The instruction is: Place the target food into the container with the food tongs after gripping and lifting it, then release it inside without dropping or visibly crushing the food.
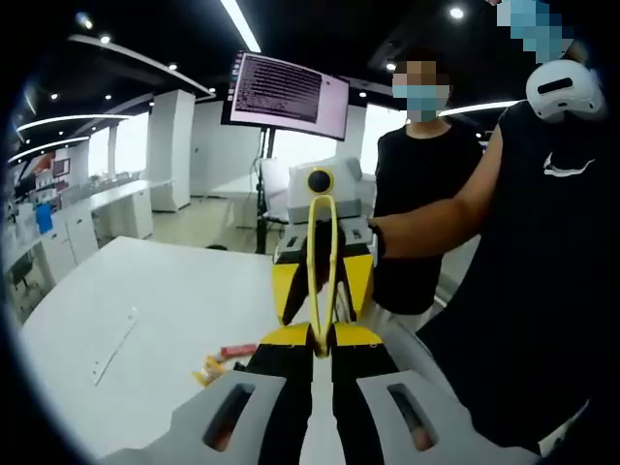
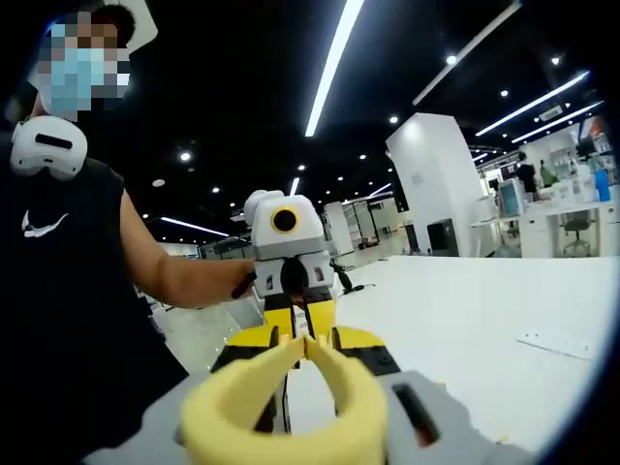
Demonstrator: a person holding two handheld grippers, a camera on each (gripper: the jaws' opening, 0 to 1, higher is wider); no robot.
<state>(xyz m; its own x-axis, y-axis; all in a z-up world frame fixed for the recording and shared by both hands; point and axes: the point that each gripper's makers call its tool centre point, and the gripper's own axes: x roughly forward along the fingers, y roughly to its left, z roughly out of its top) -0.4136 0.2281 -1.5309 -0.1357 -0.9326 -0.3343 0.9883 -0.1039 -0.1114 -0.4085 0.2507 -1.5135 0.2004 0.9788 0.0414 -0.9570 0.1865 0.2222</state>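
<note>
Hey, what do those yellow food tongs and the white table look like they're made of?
The food tongs look like smooth matte plastic or silicone: uniform pale yellow, thick rounded arms, no metallic shine. The table looks like a smooth white laminate or painted top with a soft sheen; its exact material is unclear.

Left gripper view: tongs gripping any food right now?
No. The yellow tongs stand with nothing between their arms, while small food items lie on the white table.

tongs (image 1: pixel 324 271) between facing hand-held grippers, above table (image 1: pixel 165 300)
</note>
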